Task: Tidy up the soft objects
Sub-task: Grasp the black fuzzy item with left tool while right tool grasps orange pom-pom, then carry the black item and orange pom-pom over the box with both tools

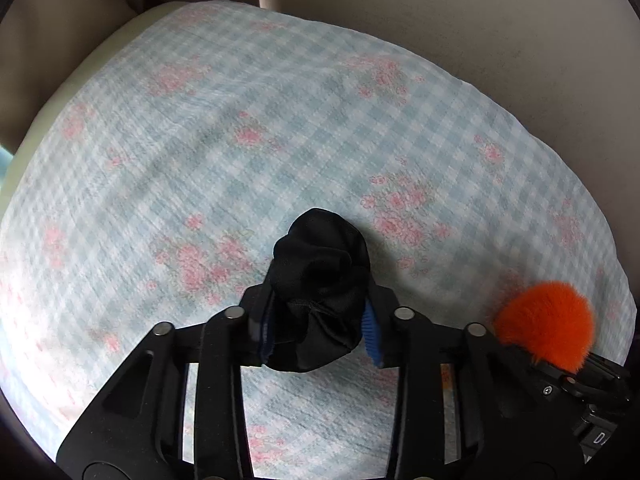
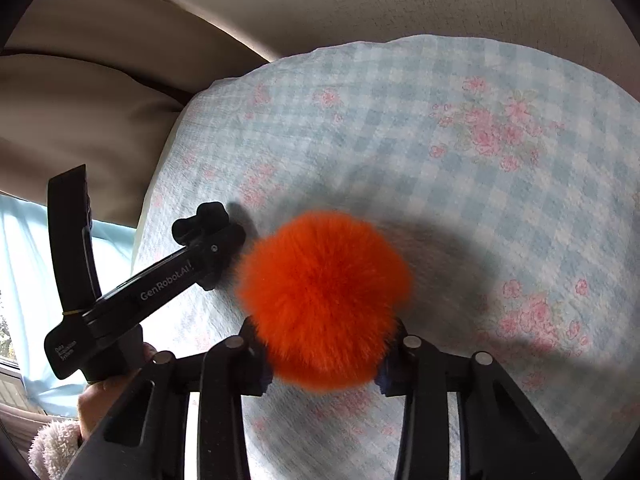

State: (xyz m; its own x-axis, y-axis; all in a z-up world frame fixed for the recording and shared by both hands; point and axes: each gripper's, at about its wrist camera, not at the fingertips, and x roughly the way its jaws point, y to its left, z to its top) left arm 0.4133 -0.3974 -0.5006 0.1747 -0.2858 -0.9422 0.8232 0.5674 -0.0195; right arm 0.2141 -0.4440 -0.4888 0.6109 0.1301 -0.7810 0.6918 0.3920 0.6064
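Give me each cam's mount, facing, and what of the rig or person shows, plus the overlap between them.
Left wrist: sits on the left gripper, looking forward and down along its fingers at a black fabric bundle clamped over the checked floral cloth; the right gripper enters at lower right.
Right wrist: sits on the right gripper, facing the orange pompom it clamps; the left gripper and the person's hand show at left.
Shared: pompom, cloth, each other's gripper.

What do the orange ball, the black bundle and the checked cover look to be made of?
Fluffy orange pom-pom: long-pile fur, probably synthetic; fine hairs fringe its outline. Crumpled black fabric bundle: thin matte knit or woven cloth, softly folded. Blue-and-white checked floral cover: puckered, matte cotton-like weave, possibly seersucker.
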